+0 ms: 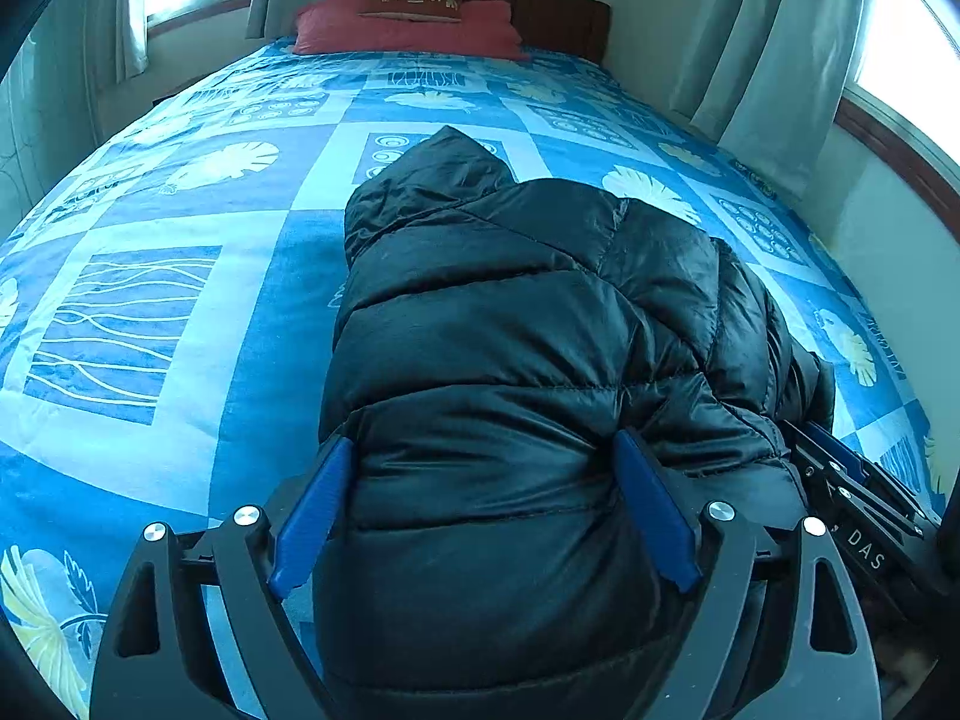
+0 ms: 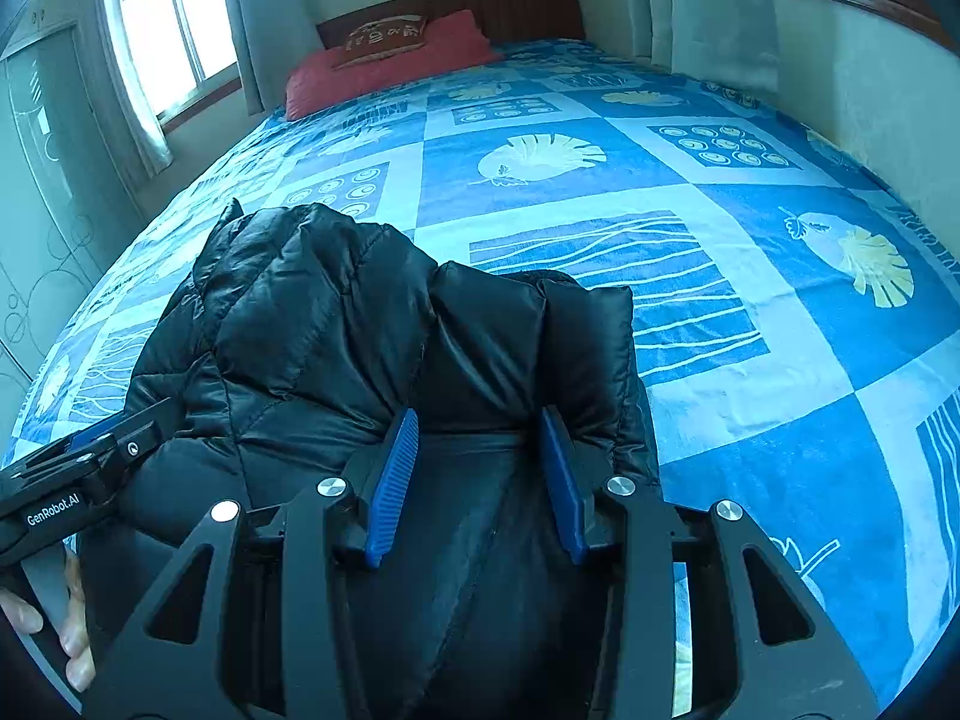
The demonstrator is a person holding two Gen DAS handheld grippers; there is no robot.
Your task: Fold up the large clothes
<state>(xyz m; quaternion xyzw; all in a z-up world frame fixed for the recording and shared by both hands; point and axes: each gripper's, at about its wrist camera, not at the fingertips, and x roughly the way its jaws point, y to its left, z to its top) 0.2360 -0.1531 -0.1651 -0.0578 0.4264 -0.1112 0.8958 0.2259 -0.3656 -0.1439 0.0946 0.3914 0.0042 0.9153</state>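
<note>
Black quilted jacket (image 1: 516, 324) on blue patchwork leaf-print bedspread (image 1: 180, 312); red pillow (image 1: 408, 30).

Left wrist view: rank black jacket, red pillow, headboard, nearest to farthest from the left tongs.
1. Black jacket, between the left tongs, near end of bed.
2. Red pillow, far end of bed.
3. Headboard, against the wall behind the pillow.

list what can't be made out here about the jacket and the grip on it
- Left wrist view: near hem of the black puffer jacket cut off by the bottom edge and the left hand-held gripper.
- Right wrist view: whether the right hand-held gripper pinches fabric; dark folds hide it.
- Both views: sleeves, folded underneath.
</note>
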